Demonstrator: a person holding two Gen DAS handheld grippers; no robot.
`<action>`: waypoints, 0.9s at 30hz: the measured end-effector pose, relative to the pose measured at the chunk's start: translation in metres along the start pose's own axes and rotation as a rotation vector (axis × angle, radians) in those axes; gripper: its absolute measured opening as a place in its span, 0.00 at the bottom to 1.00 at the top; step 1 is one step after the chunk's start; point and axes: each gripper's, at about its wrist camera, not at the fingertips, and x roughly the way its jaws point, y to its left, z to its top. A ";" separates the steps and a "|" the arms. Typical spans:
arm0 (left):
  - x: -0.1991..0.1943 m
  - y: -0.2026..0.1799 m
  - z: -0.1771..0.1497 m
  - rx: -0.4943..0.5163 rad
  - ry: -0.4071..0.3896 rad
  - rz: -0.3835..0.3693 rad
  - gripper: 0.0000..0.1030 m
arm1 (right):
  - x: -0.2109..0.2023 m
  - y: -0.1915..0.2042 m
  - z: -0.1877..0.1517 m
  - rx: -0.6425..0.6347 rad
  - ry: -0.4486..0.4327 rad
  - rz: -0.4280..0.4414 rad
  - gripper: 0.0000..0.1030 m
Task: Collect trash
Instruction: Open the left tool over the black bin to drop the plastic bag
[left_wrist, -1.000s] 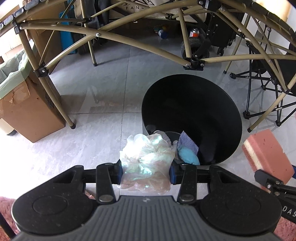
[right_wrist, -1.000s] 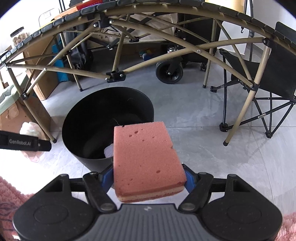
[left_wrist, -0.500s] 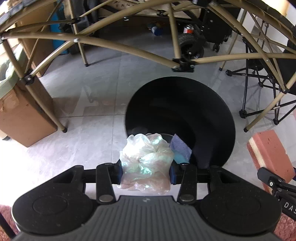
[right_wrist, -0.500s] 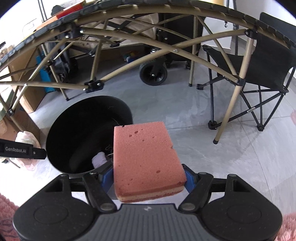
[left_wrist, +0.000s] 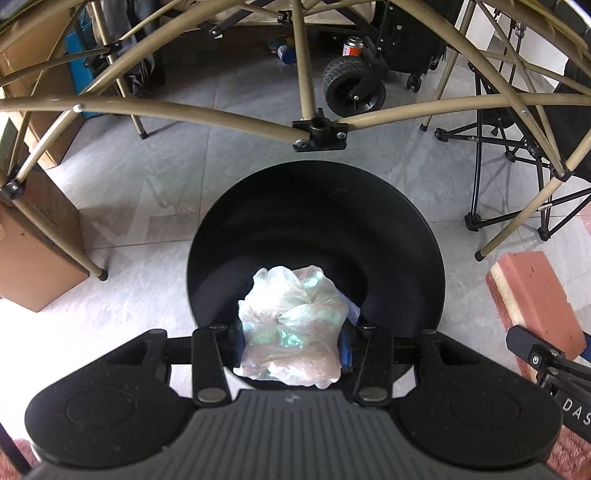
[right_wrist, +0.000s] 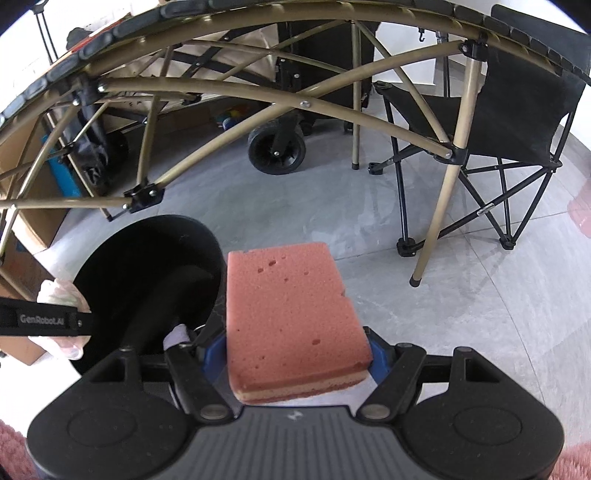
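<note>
Above the black bin (left_wrist: 314, 236), the left tool (left_wrist: 291, 341) clamps a crumpled bag (left_wrist: 291, 325); the right tool (right_wrist: 295, 354), beside the rim, clamps a sponge (right_wrist: 291, 317) that would likely miss if released here

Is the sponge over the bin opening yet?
No, in the right wrist view the sponge sits over bare floor beside the black bin, clamped in the right hand-held gripper.
</note>
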 end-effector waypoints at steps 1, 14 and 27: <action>0.002 -0.002 0.002 0.000 0.001 0.001 0.43 | 0.002 -0.001 0.001 0.003 0.001 -0.002 0.70; 0.029 -0.023 0.026 -0.013 0.039 -0.018 0.43 | 0.022 -0.011 0.018 0.043 0.009 -0.031 0.70; 0.050 -0.029 0.041 -0.063 0.060 0.008 0.43 | 0.042 -0.019 0.039 0.076 -0.013 -0.053 0.70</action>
